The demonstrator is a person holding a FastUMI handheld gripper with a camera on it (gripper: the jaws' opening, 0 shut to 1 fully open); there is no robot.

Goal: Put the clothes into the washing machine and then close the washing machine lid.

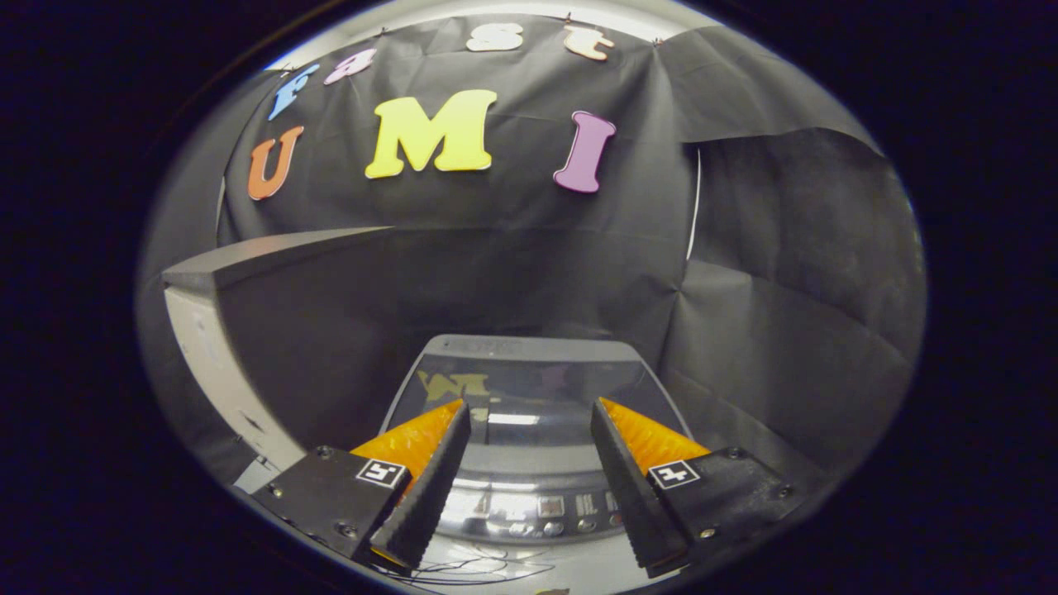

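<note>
The washing machine (529,463) stands just ahead of my fingers, seen from its front. Its glossy dark lid (529,384) lies flat and shut on top, reflecting the wall. A control panel (537,508) with small buttons runs along the machine's front edge, between my fingers. My gripper (529,405) is open over the lid's front part, with nothing between the fingers. I cannot see any clothes; the drum is hidden under the lid.
A grey board or shelf edge (248,264) juts out on the left above a pale panel (207,364). Black cloth walls close in behind and to the right of the machine. Thin wires (471,570) lie on the machine's near edge.
</note>
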